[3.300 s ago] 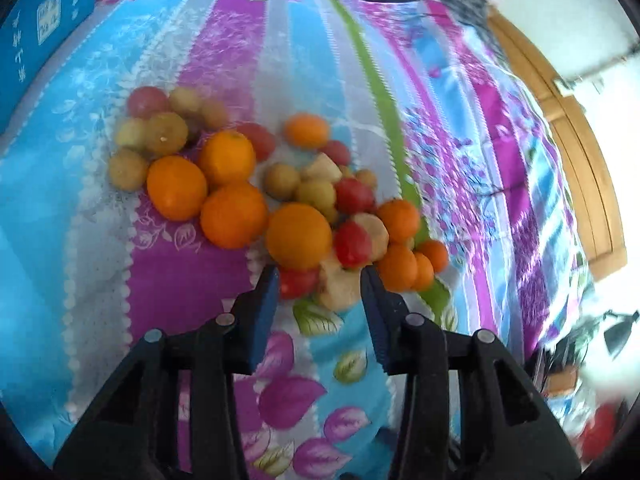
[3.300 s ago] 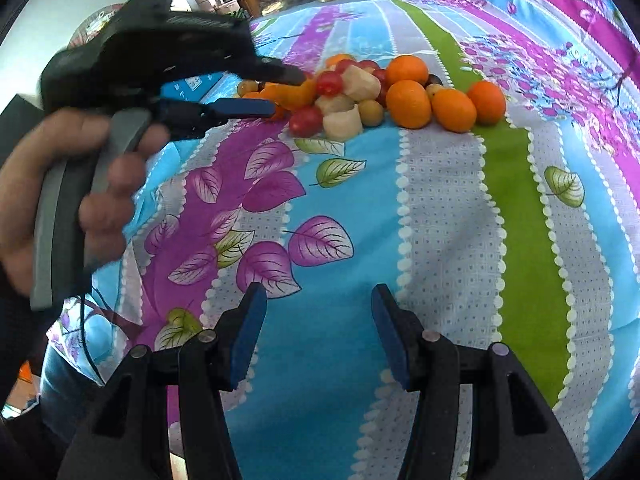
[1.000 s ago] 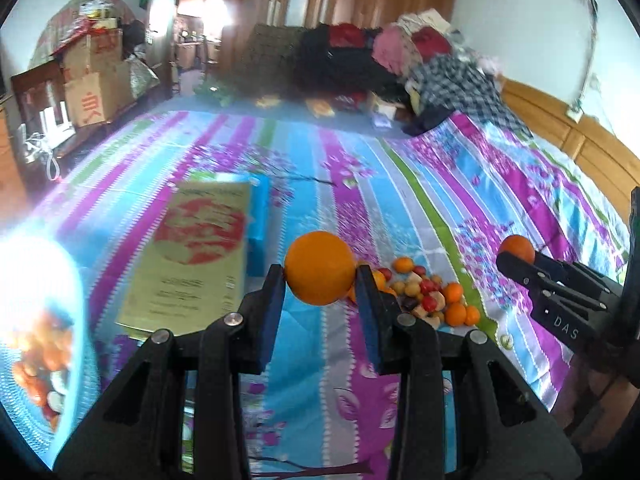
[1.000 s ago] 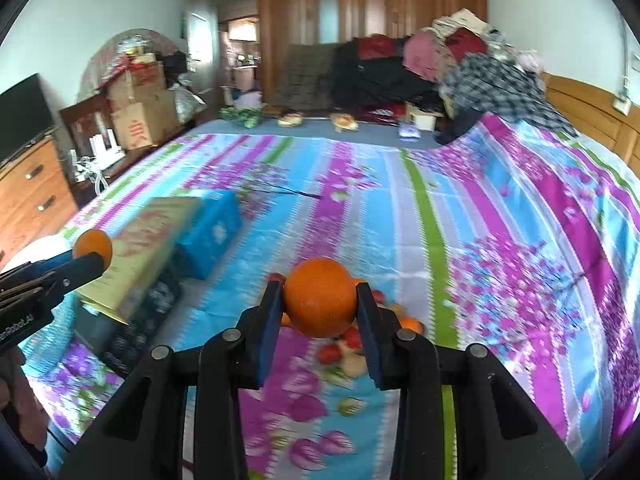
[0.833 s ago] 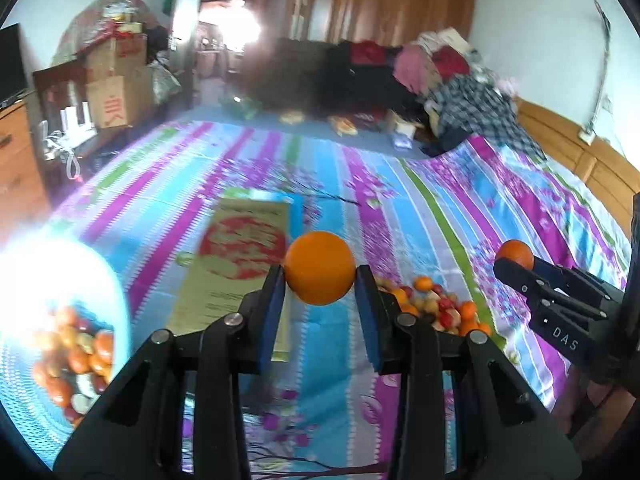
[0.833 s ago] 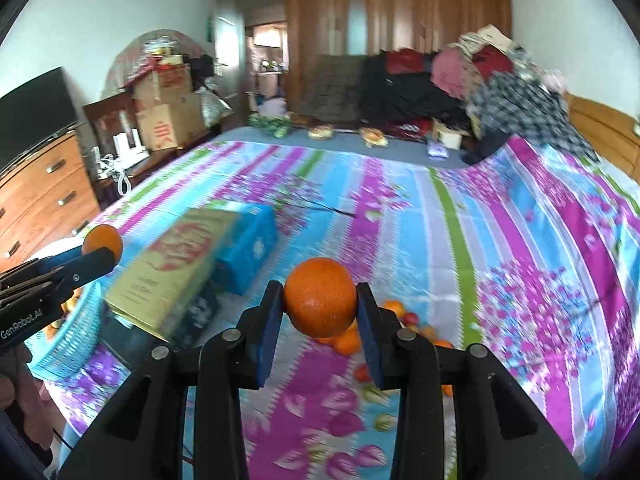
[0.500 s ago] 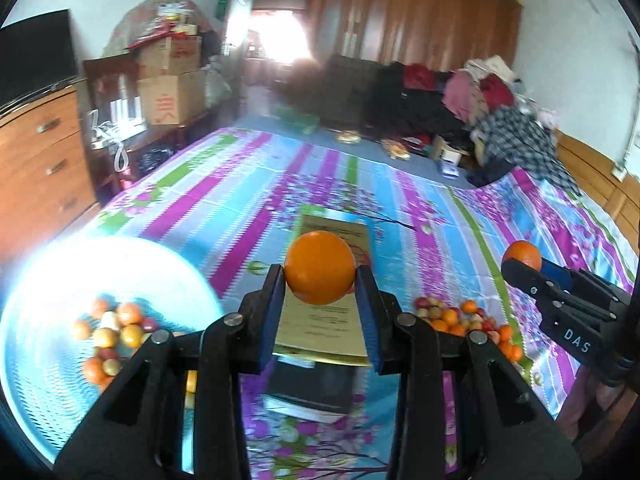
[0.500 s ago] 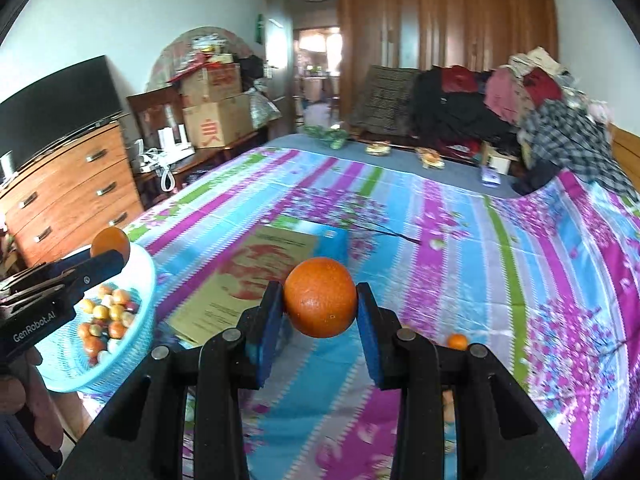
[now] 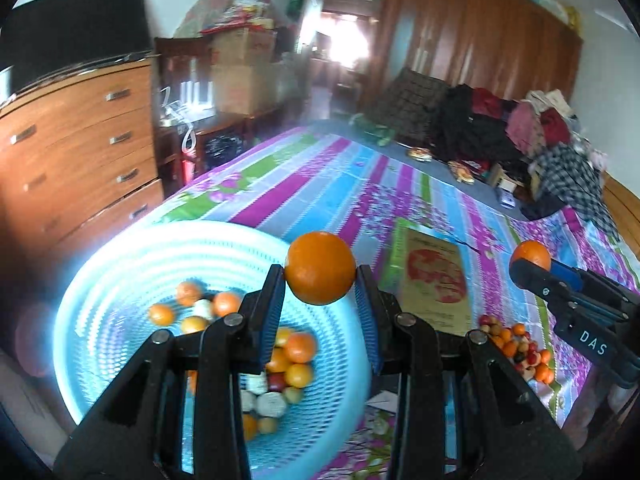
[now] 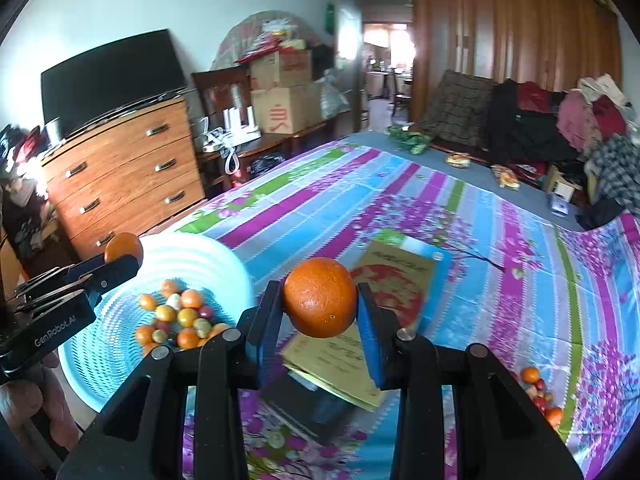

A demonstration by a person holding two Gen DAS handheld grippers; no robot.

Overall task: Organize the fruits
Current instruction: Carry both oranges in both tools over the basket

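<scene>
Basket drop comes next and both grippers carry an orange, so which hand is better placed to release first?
Probably left. The left gripper holds its orange over the blue basket, while the right gripper holds its orange over the books beside it.

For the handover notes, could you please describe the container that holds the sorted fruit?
On the striped bedspread, at the corner nearest the wooden dresser, sits a round light-blue perforated plastic basket. Unlike the flat yellow box beside it, it is a bowl holding small fruits.

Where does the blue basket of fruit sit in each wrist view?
Left wrist: blue basket fills the lower left, behind the left gripper.
Right wrist: the basket lies at left centre, beside the right gripper.
Shared landmark: the yellow box on the striped bedspread.
</scene>
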